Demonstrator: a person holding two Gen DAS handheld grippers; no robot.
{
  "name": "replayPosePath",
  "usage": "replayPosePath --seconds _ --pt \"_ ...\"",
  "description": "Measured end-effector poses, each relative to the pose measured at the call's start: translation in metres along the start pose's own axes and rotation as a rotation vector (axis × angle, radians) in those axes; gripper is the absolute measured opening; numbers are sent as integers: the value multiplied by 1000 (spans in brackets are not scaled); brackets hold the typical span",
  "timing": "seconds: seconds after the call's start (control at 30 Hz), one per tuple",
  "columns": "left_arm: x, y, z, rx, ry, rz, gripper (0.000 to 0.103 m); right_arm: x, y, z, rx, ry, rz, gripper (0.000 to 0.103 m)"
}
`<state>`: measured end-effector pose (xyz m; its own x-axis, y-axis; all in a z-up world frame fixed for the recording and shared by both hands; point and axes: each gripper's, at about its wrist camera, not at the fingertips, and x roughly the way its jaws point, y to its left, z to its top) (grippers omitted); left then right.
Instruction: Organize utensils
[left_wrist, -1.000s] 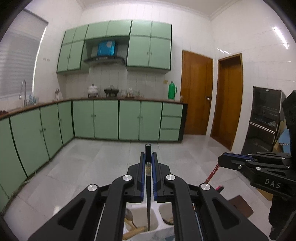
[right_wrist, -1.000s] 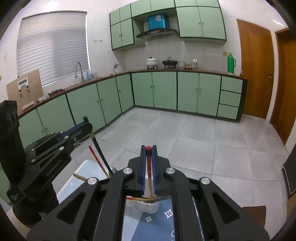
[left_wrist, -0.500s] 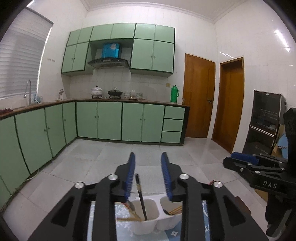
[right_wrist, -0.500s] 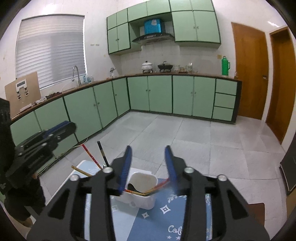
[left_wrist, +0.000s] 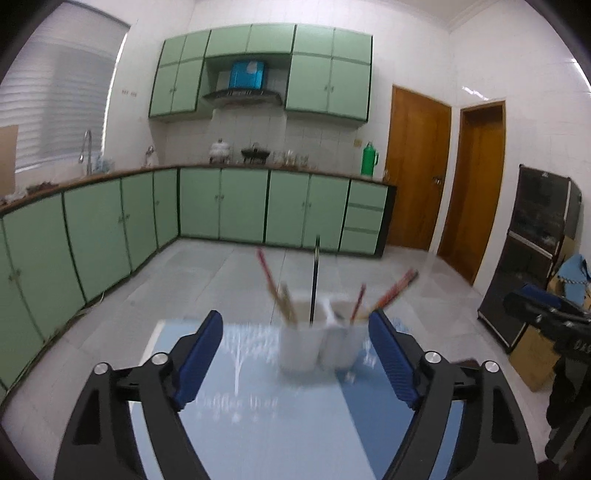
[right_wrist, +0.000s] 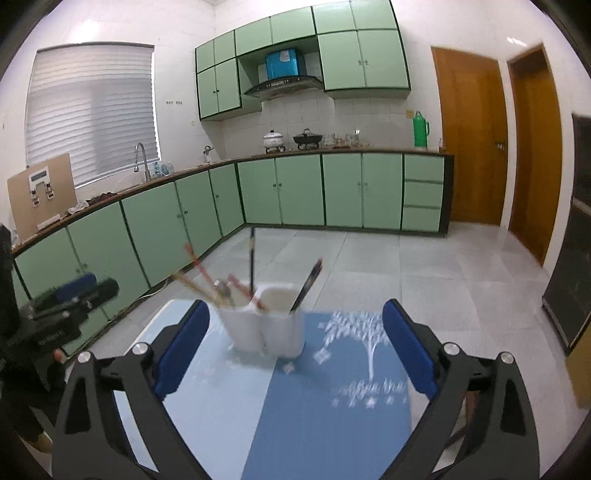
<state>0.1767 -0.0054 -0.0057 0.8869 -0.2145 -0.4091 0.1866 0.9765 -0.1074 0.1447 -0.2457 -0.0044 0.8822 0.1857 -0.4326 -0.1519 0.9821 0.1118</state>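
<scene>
Utensils now sit in the white two-cup holder (left_wrist: 320, 347) on the blue mat (left_wrist: 280, 417) over the surface, w/ both grippers clear of it. Left gripper (left_wrist: 295, 345): a sec ago its fingers were pinched shut on the black chopstick (left_wrist: 315, 280); now they're opening, spread wide, nothing pressed betw. them, and the stick stands upright in the left cup. Red chopsticks (left_wrist: 269, 277) lean left out of that same cup; other red ones (left_wrist: 393, 291) lean right from the right cup. Right gripper (right_wrist: 295, 325): a sec ago clamped on a red-tipped stick just above the holder; now its fingers are opening too, wide apart, empty, holder seen betw. them but untouched. Dark utensil (right_wrist: 308, 282) leans right in the right cup in that view. Holder looked right under both cams before, now it's further off, so both have pulled back. Holder and sticks are motion-blurred in both views; exact count can't tell. Each gripper shows at the other view's edge.
</scene>
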Motion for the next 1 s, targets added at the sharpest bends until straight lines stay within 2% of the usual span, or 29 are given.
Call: replayPosePath --seconds 0.27,0.5,0.77,1.0 --pt "-36 -5 -45 14 91 41 85 -35 21 -50 -8 60 -1 96" --pt "-67 -19 -56 35 115 47 87 -62 39 -77 -8 89 23 96" --pt "-100 -27 -53 43 76 53 88 -83 51 -72 -12 77 42 96" --pt "-119 -26 -49 35 49 68 95 -97 55 -65 -26 55 44 98"
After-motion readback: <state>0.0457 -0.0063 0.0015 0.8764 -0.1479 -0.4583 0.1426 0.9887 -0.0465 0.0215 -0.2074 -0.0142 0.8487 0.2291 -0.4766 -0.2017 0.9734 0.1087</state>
